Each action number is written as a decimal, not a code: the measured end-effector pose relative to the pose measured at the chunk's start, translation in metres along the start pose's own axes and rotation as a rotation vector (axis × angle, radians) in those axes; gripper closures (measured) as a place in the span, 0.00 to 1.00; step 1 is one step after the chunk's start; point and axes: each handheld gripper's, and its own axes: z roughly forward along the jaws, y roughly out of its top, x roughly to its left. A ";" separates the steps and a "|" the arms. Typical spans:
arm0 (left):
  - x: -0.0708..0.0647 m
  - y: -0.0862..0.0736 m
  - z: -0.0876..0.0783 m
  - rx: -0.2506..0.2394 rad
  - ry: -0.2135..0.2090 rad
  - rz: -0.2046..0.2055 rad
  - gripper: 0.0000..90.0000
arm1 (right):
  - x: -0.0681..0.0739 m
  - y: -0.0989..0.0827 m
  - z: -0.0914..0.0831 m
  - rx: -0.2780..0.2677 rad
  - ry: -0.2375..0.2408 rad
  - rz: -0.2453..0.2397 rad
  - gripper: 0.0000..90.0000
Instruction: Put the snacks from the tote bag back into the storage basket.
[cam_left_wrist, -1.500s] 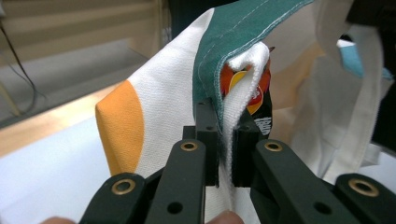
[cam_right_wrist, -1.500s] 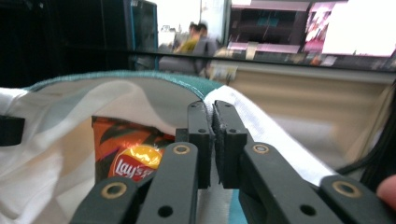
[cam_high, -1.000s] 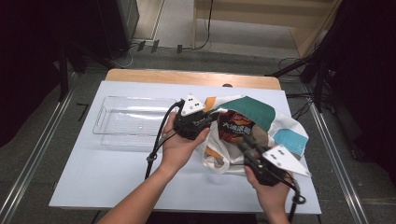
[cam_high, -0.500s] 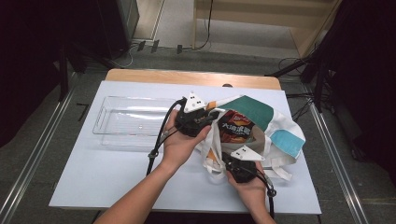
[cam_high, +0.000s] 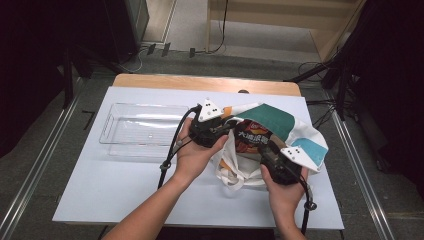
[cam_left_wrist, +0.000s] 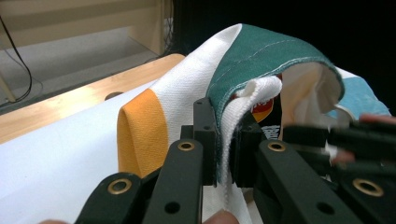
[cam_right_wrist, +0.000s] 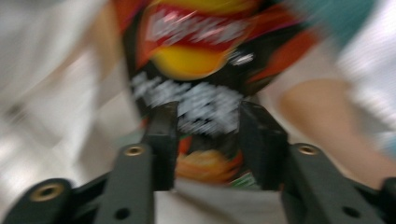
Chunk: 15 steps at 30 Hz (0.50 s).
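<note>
Black-and-orange snack bag (cam_high: 252, 140), white print, inside tote bag (cam_high: 280, 125).

Black left gripper (cam_high: 224, 131), right gripper (cam_high: 267, 149): brass rivets, white dotted plates, black cables.

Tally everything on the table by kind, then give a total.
Cloth bag: 1
Snack packet: 1
Clear plastic tray: 1
Grippers: 2, left gripper and right gripper
Total: 5
</note>
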 end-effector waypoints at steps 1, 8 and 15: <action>0.000 0.000 0.000 0.000 -0.003 0.001 0.93 | -0.002 0.003 0.001 -0.009 -0.010 0.023 0.56; 0.000 0.000 0.001 0.002 -0.013 0.000 0.94 | -0.004 0.009 0.023 0.024 0.002 0.044 0.81; 0.003 0.004 0.001 -0.004 -0.003 0.003 0.94 | -0.005 0.000 0.011 0.040 0.072 -0.091 1.00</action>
